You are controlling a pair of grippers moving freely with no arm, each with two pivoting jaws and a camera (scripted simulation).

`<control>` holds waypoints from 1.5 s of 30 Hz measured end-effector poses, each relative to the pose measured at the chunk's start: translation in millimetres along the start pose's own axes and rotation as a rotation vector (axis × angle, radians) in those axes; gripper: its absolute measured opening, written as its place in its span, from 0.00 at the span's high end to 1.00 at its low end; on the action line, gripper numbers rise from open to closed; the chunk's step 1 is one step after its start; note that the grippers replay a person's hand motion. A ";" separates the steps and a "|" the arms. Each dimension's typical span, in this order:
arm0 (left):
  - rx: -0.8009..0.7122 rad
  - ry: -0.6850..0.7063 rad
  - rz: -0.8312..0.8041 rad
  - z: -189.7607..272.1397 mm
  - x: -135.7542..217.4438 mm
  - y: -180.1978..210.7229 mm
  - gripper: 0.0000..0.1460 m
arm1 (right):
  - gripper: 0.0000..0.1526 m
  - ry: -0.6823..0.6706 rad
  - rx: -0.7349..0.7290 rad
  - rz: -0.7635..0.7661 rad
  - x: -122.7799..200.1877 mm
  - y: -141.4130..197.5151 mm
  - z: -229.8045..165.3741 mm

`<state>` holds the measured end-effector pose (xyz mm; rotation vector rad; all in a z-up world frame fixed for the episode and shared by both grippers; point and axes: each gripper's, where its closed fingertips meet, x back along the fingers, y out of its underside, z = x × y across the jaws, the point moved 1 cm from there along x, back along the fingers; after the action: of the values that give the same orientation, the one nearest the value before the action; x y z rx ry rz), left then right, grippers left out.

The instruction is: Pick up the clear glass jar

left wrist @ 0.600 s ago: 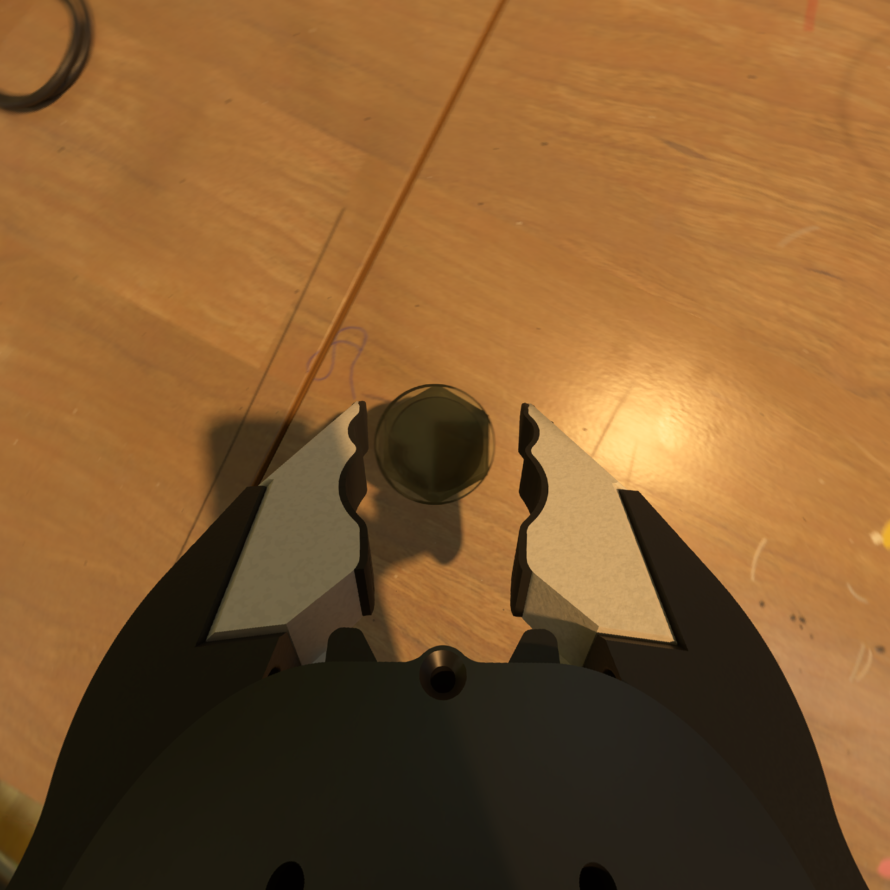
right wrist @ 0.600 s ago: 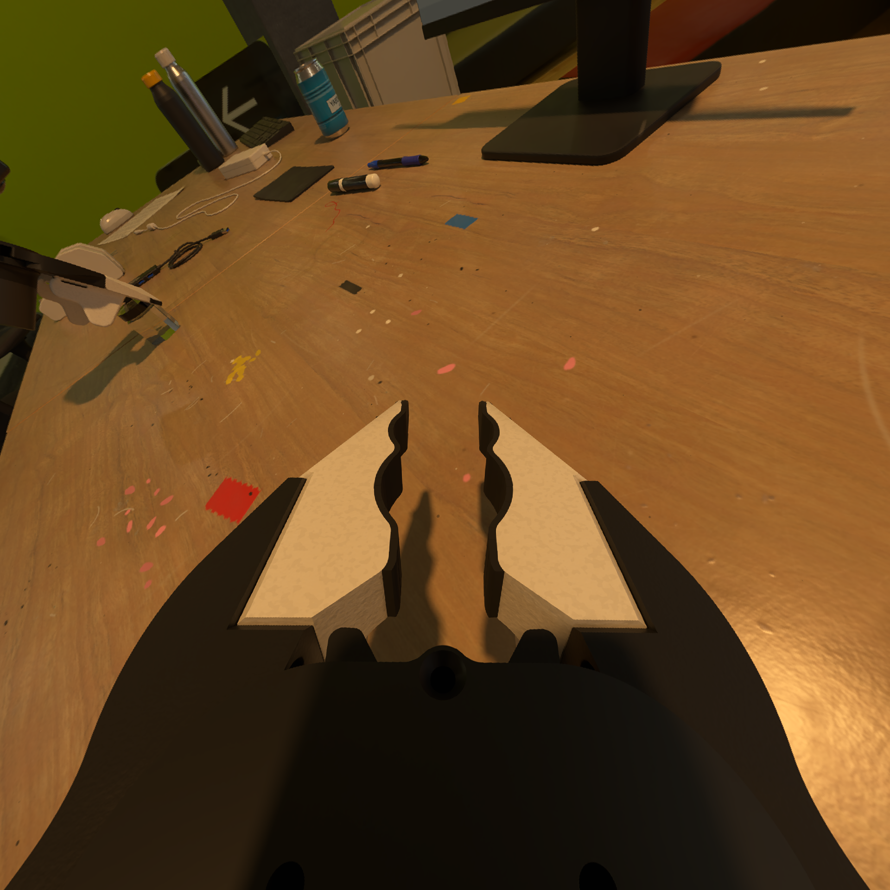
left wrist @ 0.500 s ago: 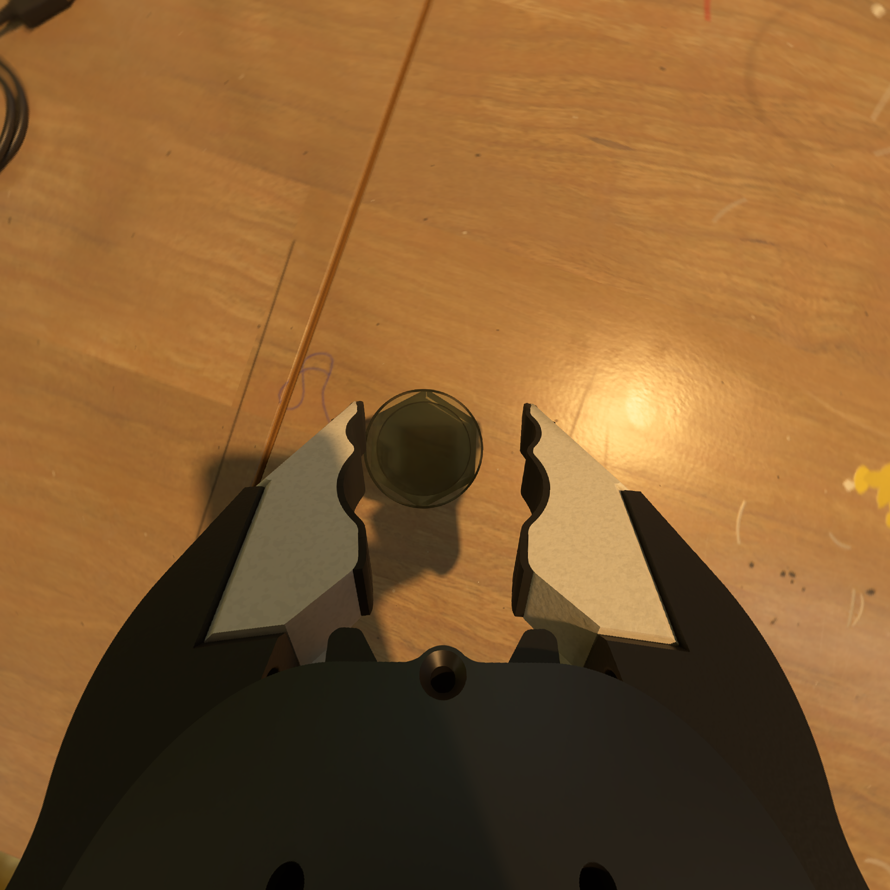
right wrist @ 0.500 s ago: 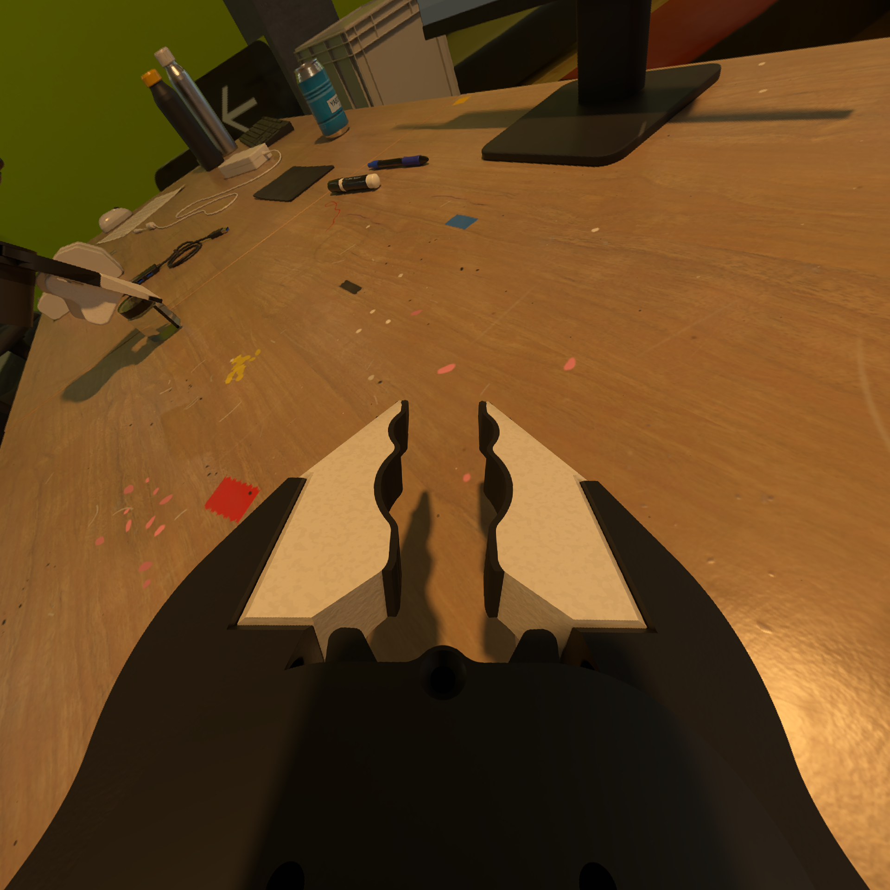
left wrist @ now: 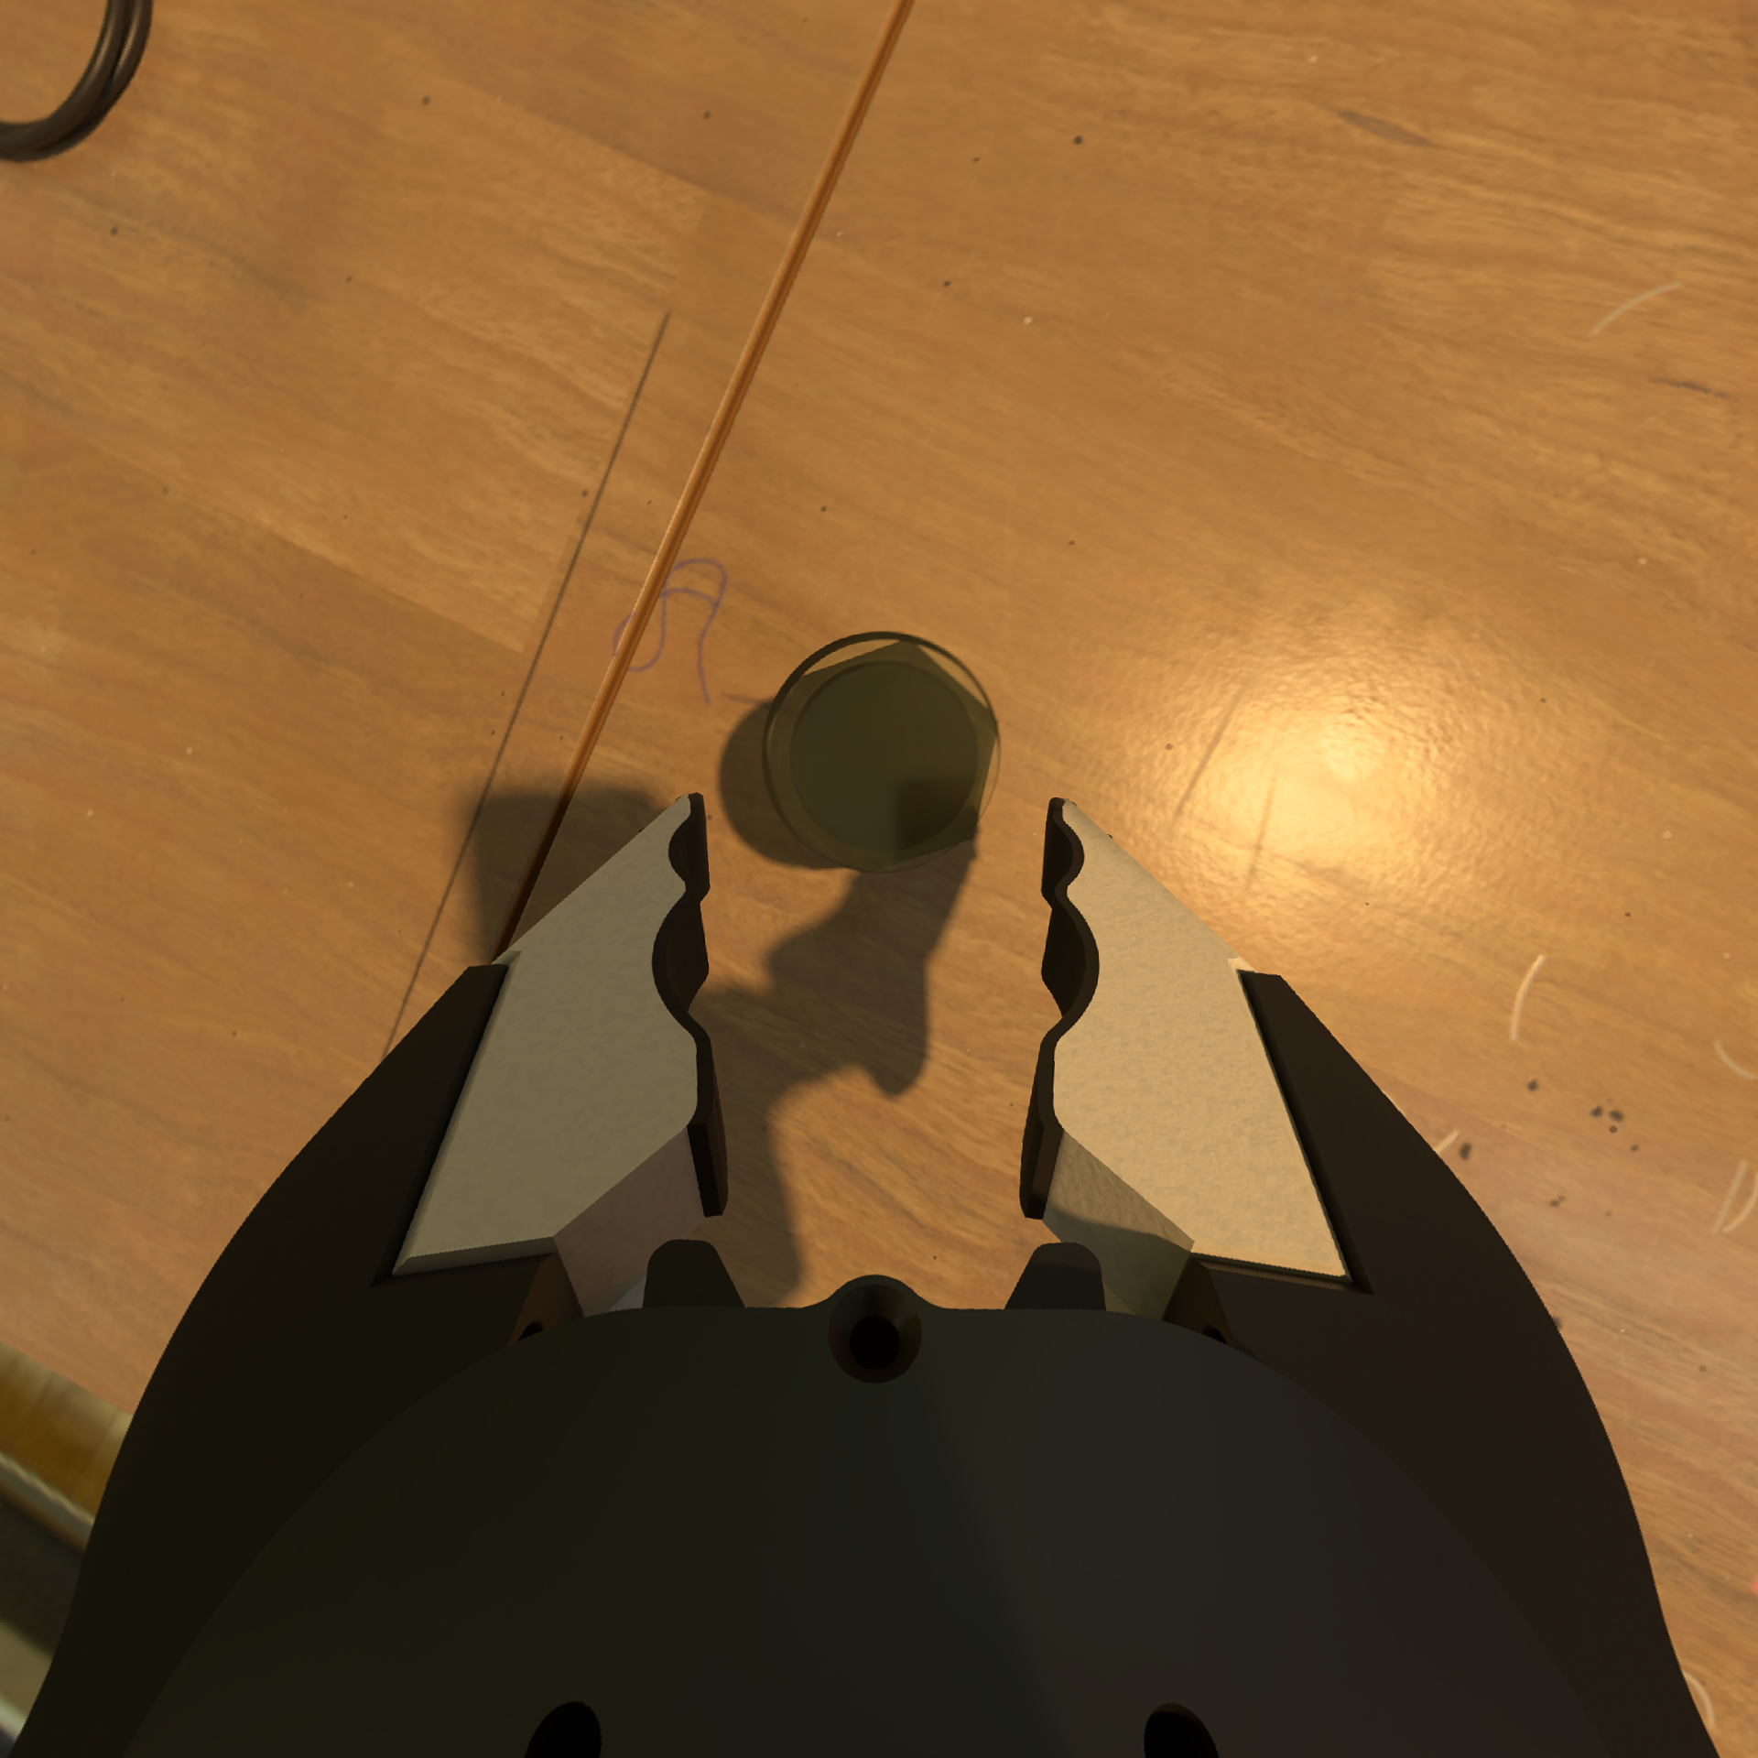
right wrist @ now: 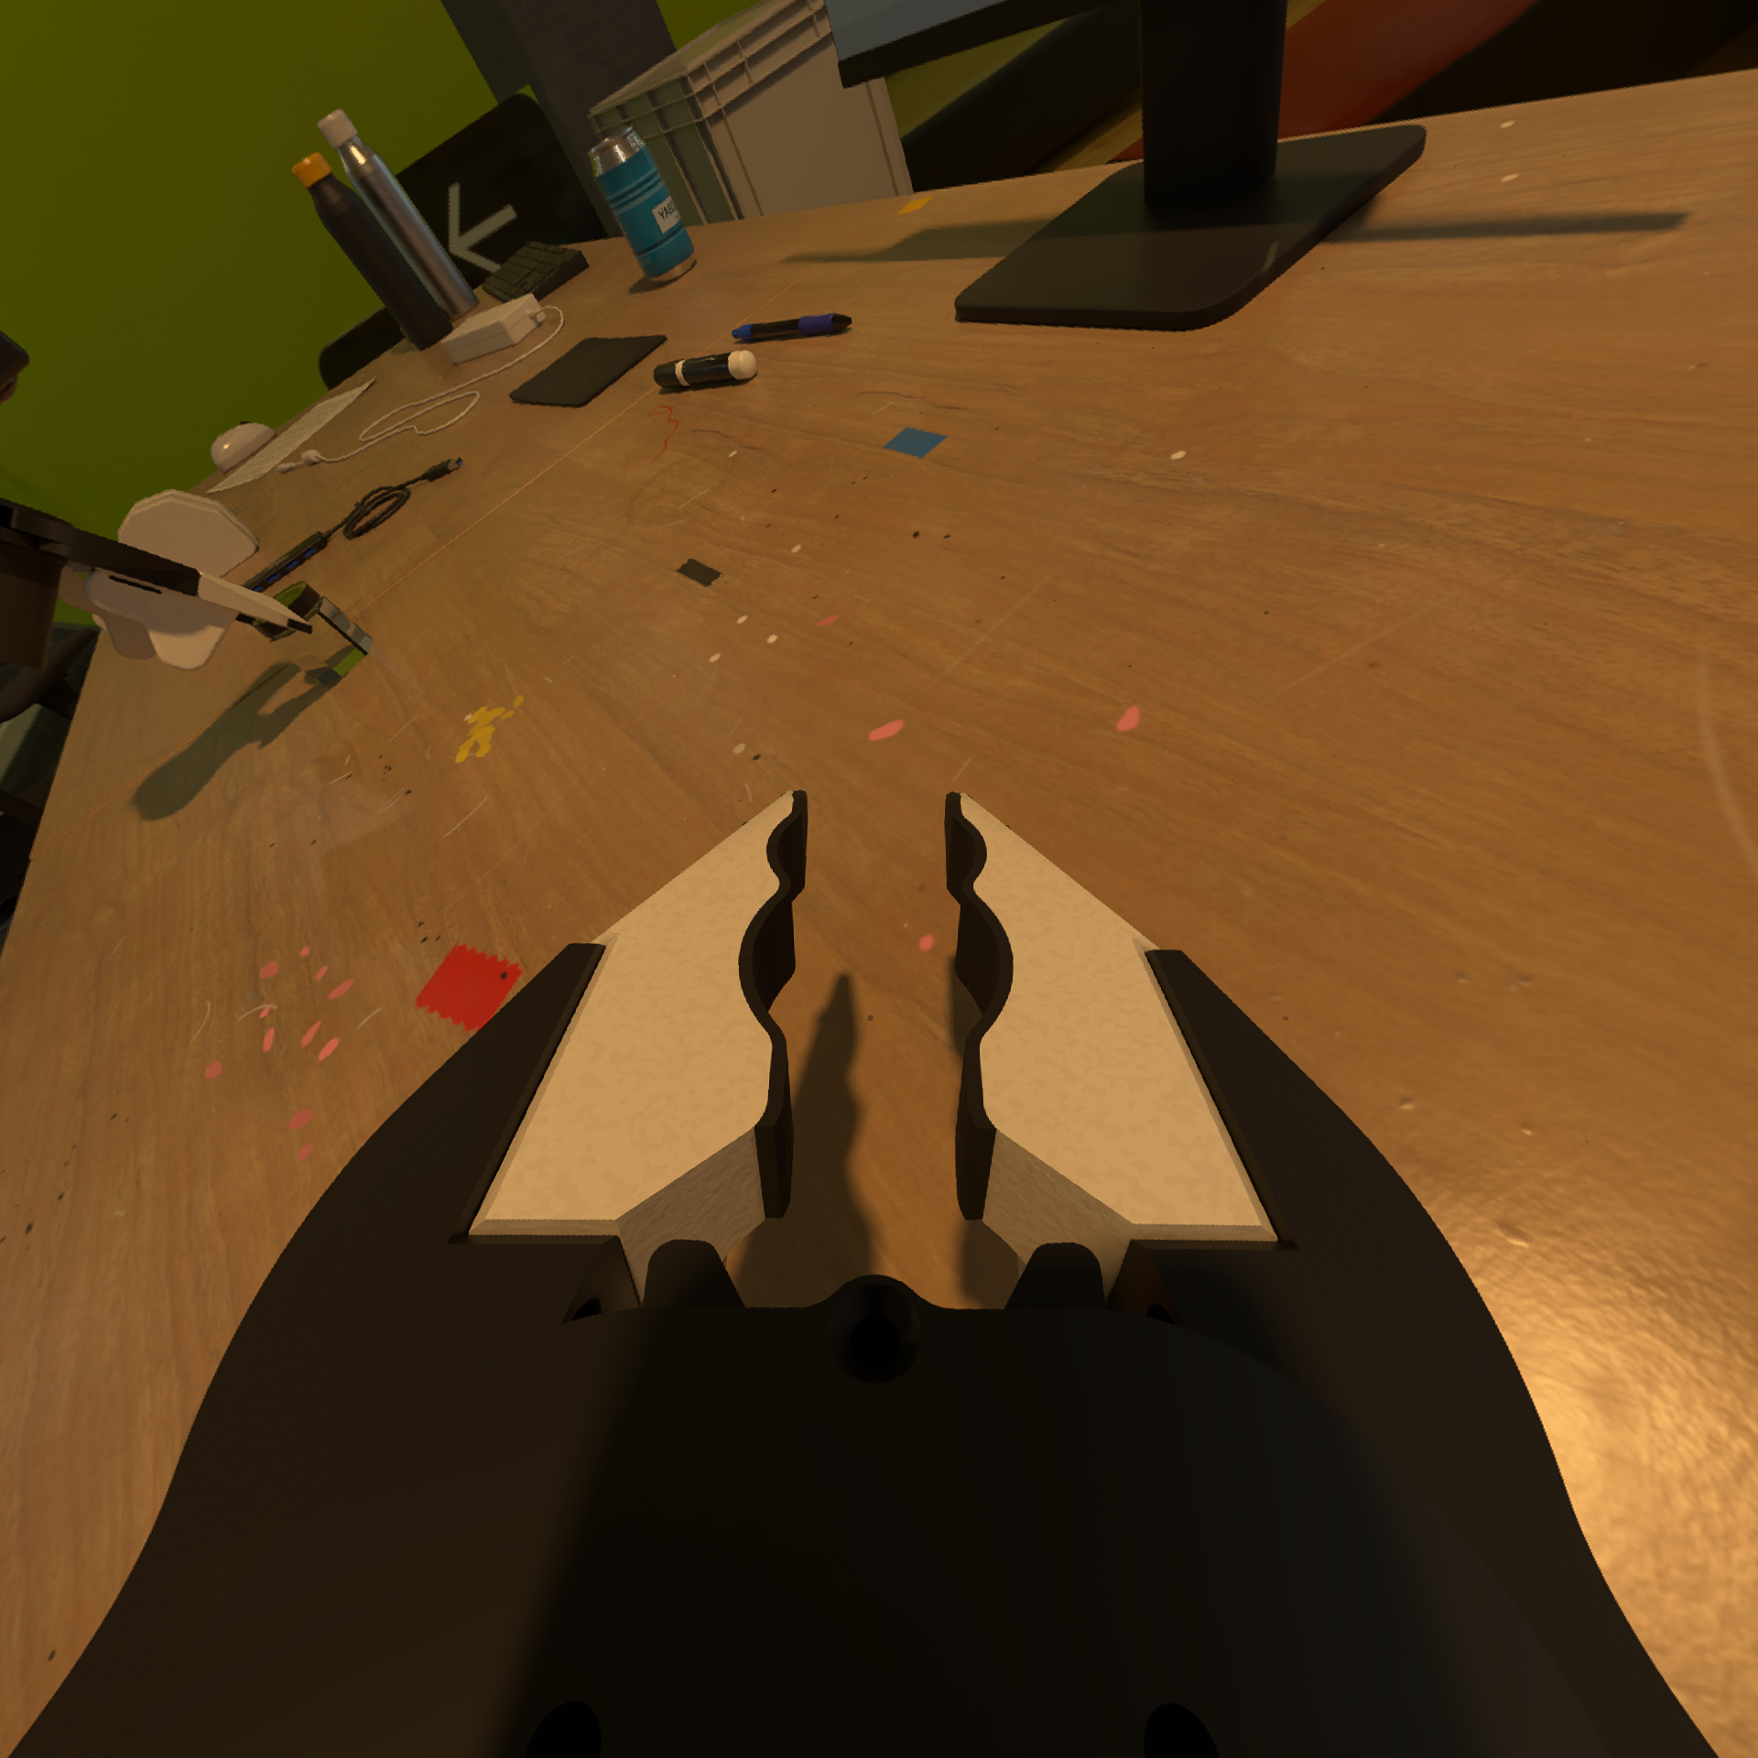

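Left gripper [left wrist: 875,809] has backed off; clear glass jar [left wrist: 880,752] now beyond its spread tips, ungripped. Approach must repeat; right gripper [right wrist: 875,809] idle, fingers slightly apart.

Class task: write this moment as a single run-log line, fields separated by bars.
left gripper: open, above table | clear glass jar: upright on wooden table, just beyond fingertips, ungrasped | right gripper: open, empty

My left hand-held gripper [right wrist: 285,623] is cut off by the picture's left edge in the right wrist view, its opening too small to judge. A black cable loop [left wrist: 90,90] runs off the corner. The monitor stand [right wrist: 1199,228] is cropped above.
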<state>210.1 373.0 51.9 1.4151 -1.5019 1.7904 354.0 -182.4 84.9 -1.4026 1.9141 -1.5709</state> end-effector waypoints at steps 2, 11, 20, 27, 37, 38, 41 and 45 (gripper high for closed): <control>0.019 -0.017 -0.002 -5.2 0.5 1.9 0.52 | 0.81 -0.001 0.000 -0.001 -0.2 0.1 -0.2; 0.028 -0.016 0.022 -3.2 -11.2 0.6 0.59 | 0.81 -0.002 -0.001 -0.002 0.0 0.4 -0.1; 0.010 -0.002 0.180 -8.0 11.2 -22.4 0.65 | 0.81 -0.001 -0.003 -0.002 -0.3 0.5 0.1; -0.077 0.167 0.479 33.4 74.4 -62.3 0.65 | 0.81 0.000 -0.003 0.000 -0.3 0.0 -0.5; -0.596 0.900 0.723 244.3 176.2 -75.4 0.65 | 0.81 -0.005 -0.002 0.002 0.0 0.2 -1.1; -0.683 0.950 0.737 264.7 179.9 -73.0 0.65 | 0.81 -0.003 0.001 0.004 0.4 0.1 -1.1; -0.918 1.089 0.770 320.7 185.9 -67.7 0.65 | 0.82 0.005 0.015 0.005 0.2 -0.5 -0.9; -1.086 1.340 0.722 378.5 183.4 -62.1 0.65 | 0.82 0.001 0.035 0.004 -1.2 -0.4 -3.5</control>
<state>349.7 2.2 206.0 -0.8112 -1.6174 1.1899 352.2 -179.4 86.1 -1.3838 1.8798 -1.5953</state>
